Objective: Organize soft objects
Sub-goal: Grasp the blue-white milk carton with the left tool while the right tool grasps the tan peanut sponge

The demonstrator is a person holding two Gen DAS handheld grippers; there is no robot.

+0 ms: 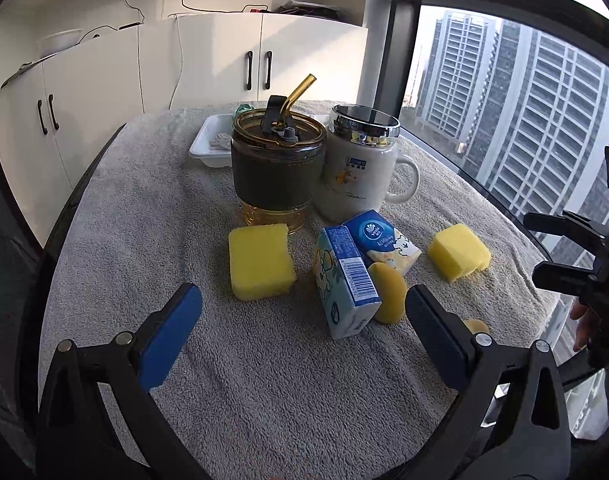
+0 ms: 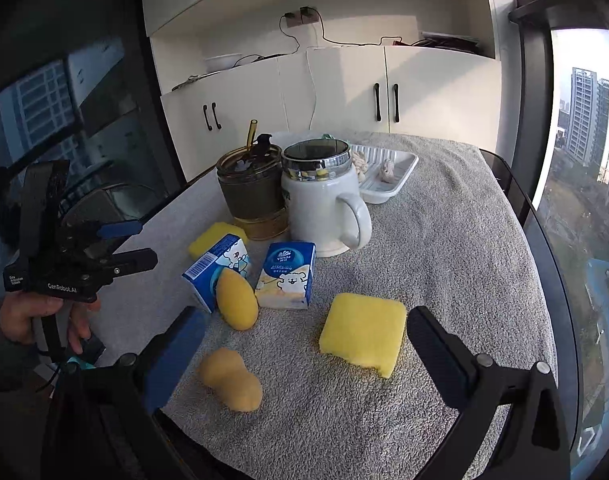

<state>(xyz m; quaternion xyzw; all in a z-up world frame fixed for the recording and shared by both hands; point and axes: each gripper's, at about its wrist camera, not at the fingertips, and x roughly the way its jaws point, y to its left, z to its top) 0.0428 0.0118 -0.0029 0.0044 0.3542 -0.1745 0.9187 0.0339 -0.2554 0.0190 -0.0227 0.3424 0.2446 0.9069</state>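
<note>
Currently both tools are spread wide and hold nothing. Left tool [image 1: 302, 312] hovers low over the near edge of the tabletop [image 1: 264, 380], which is covered by a grey towel. Its blue pads frame a yellow sponge [image 1: 261, 262] and a tissue pack [image 1: 346, 284] lying on its side, barcode up. A second tissue pack [image 1: 380, 240] sits just behind, touching the first. A yellow oval soft toy [image 1: 389, 293] leans against the barcode pack's right side. Another yellow sponge [image 1: 458, 252] lies farther right, apart from the packs.

Right tool [image 2: 306, 334] hangs over the other side of the same towel. Between its pads: the second sponge [image 2: 362, 333], flat on the towel, nearer the right finger. A peanut-shaped tan soft toy [image 2: 230, 380] lies near the left finger, on its own, touching nothing.

Behind the soft items: an amber glass cup [image 1: 278, 164] with a dark sleeve, lid and straw, and a white mug [image 1: 360, 160] with a chrome rim, standing side by side and touching or nearly so. The first sponge lies just in front of the cup. A white tray [image 2: 388, 186] with small pale bits sits behind the mug.

The person's hand [image 2: 36, 314] grips the left tool's handle, seen at the left edge of the right wrist view.
</note>
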